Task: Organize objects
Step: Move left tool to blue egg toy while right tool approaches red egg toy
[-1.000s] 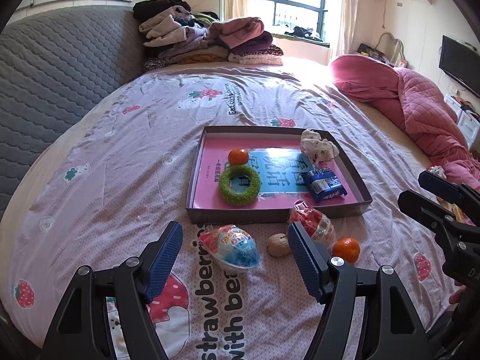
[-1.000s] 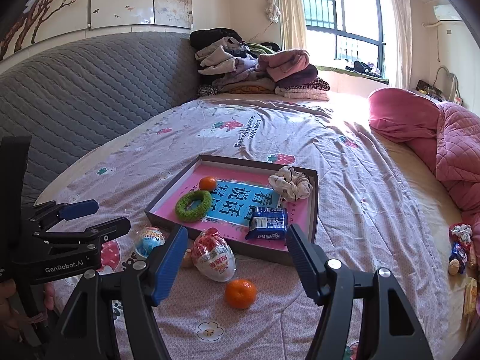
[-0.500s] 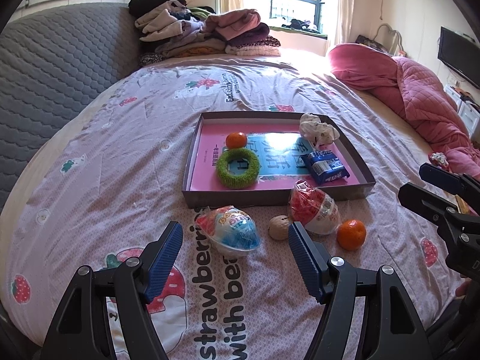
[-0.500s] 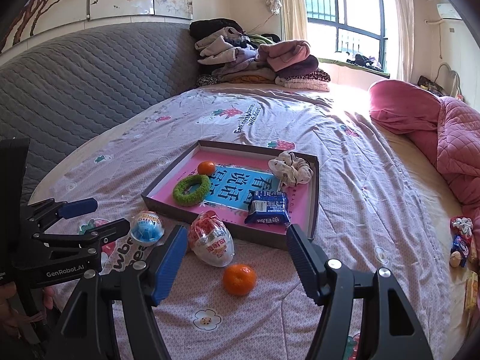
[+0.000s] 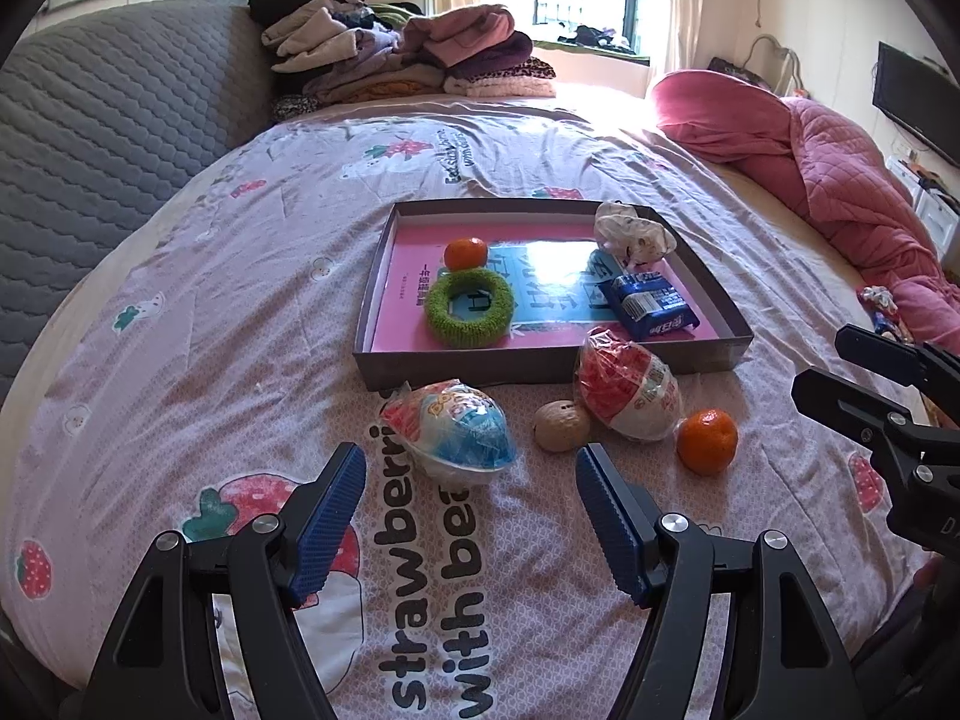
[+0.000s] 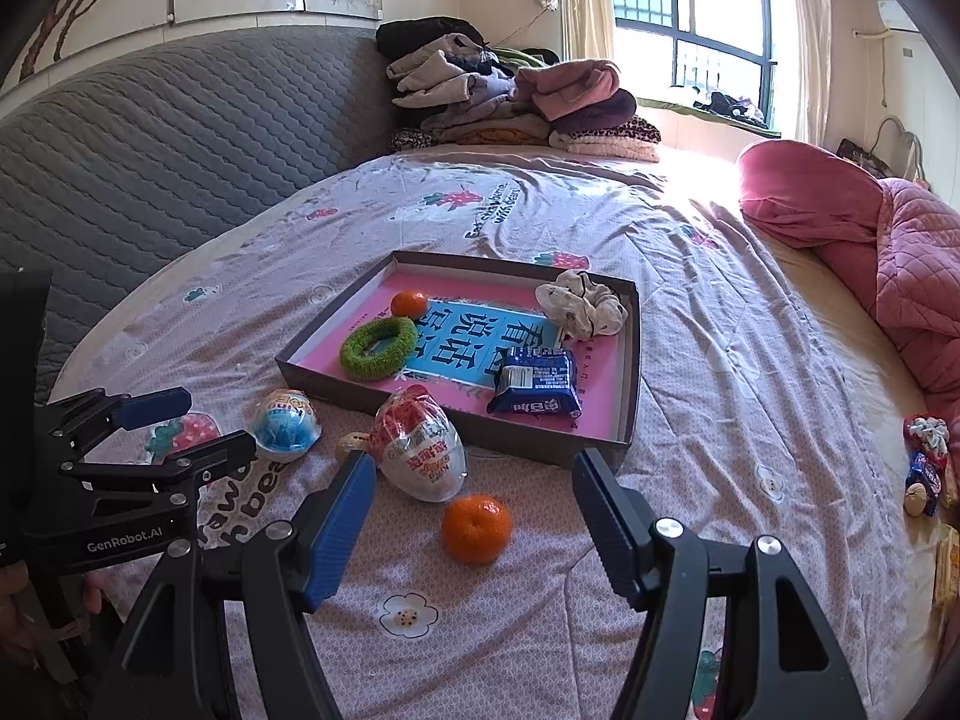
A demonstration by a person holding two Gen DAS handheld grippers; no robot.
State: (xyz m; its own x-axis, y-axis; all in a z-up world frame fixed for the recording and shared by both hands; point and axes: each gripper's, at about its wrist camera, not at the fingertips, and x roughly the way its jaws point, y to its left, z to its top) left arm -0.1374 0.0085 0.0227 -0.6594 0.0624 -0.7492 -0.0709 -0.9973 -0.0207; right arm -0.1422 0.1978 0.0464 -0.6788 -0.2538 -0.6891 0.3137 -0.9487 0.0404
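Change: the left gripper (image 5: 471,483) has come lower and nearer to the blue egg (image 5: 456,429) than a second ago; the egg now sits just beyond its fingertips, not yet between them.
Meaning: judged from this, the blue egg is the next pick, bound for the tray (image 5: 540,363).
Left claw: spread wide, nothing in it.
Right gripper (image 6: 474,507): spread wide and empty, poised over the loose tangerine (image 6: 476,527).
Loose on the bed (image 5: 210,276): blue egg, walnut (image 5: 561,425), red egg (image 5: 630,393), tangerine, all near the tray's front wall.
In the tray: a second tangerine (image 5: 465,252), green ring (image 5: 469,307), blue packet (image 5: 651,304), scrunchie (image 5: 630,234).
Materials: the eggs are smooth, crinkly-wrapped ovals; the ring is fuzzy; the tray is shallow stiff card; the bedspread is soft and wrinkled.
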